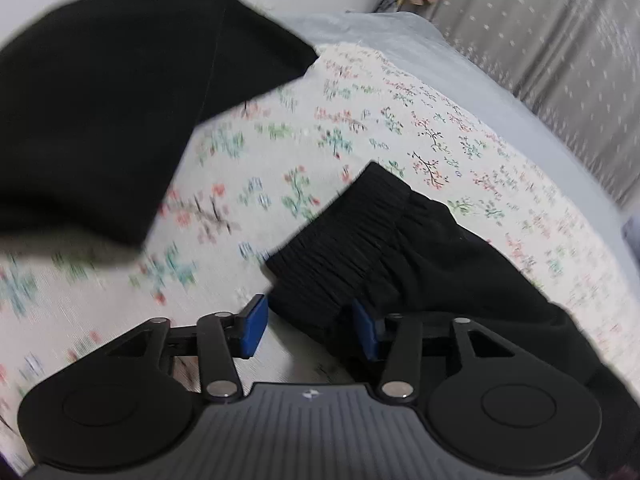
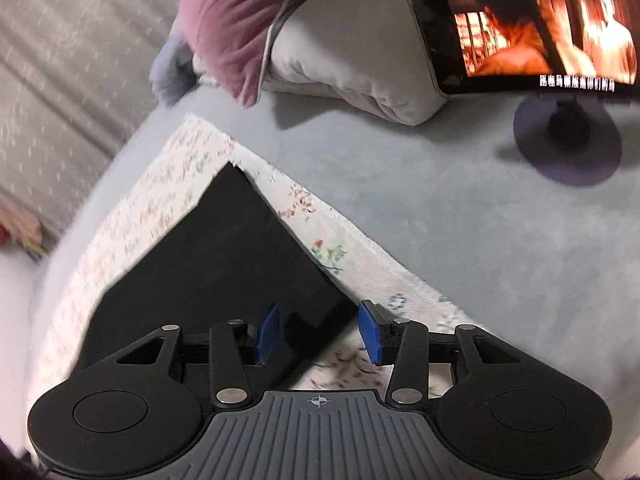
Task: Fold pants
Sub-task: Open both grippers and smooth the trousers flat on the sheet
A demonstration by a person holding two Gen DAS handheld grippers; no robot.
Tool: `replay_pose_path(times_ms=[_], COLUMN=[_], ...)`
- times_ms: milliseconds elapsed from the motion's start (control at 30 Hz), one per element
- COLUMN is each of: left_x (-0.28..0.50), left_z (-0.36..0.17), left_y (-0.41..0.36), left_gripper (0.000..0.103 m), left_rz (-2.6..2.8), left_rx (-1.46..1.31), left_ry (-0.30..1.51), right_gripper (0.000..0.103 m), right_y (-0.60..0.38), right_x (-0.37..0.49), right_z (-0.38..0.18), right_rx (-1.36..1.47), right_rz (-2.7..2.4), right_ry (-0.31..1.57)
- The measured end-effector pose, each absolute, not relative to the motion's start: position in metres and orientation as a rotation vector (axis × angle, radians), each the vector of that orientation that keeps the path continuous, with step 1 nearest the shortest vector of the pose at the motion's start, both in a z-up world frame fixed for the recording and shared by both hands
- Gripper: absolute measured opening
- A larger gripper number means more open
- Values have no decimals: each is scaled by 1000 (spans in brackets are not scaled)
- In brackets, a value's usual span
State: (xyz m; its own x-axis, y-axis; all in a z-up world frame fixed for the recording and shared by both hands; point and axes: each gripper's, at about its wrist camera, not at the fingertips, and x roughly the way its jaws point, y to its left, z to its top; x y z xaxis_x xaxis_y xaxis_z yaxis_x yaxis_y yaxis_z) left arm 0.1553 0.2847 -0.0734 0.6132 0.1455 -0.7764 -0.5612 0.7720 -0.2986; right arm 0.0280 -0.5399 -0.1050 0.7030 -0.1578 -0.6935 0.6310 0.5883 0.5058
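Left wrist view: the left tool (image 1: 309,326) is spread, the pants' (image 1: 360,248) waistband lying between its pads on the floral cloth (image 1: 360,128). Right tool (image 2: 318,334), also spread, straddles a pant-leg edge.

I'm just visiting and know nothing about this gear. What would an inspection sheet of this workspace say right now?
Surface: floral cloth spread over a grey bed.
Job's things: black pants, waistband between the left gripper's fingers.
Clutter: pink pillow, grey quilt, tablet playing video on a stand.
Grippers: left gripper open; right gripper open over a pants corner.
Cables: one cord across the quilt.
Surroundings: grey curtain.
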Motion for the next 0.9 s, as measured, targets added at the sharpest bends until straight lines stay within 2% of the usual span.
replay_pose_path(times_ms=[33, 67, 133, 233, 333, 367, 467, 600, 700, 800, 833, 900], left_x=[153, 151, 148, 149, 152, 152, 155, 157, 160, 159, 158, 154], left_z=[-76, -77, -79, -80, -79, -79, -80, -77, -78, -74, -71, -65], left_y=[288, 292, 296, 289, 280, 277, 272, 268, 269, 270, 271, 273], left_gripper=[59, 59, 59, 59, 57, 49, 36, 30, 33, 41, 46, 59], left_rz=[432, 432, 432, 422, 420, 428, 449, 457, 440, 435, 435, 453], left_rx=[-610, -650, -698, -667, -590, -573, -522, -462, -441, -425, -414, -408], left_ry=[814, 810, 797, 798, 803, 806, 812, 812, 825, 804, 793, 775], right_gripper=[19, 7, 2, 1, 0, 0, 0, 0, 2, 16, 27, 34], right_y=[-539, -538, -534, -525, -516, -514, -515, -512, -503, -498, -496, -490], right_x=[29, 31, 32, 24, 18, 22, 25, 30, 40, 46, 48, 47], right_z=[-107, -108, -107, -91, -84, -86, -87, -89, -92, -93, -91, -83], right_rx=[832, 832, 812, 773, 719, 693, 660, 613, 520, 450, 408, 317], right_rz=[-504, -510, -521, -534, -554, -573, -613, -637, -645, -634, -657, -719], right_ry=[644, 650, 651, 592, 579, 602, 621, 651, 701, 739, 751, 724])
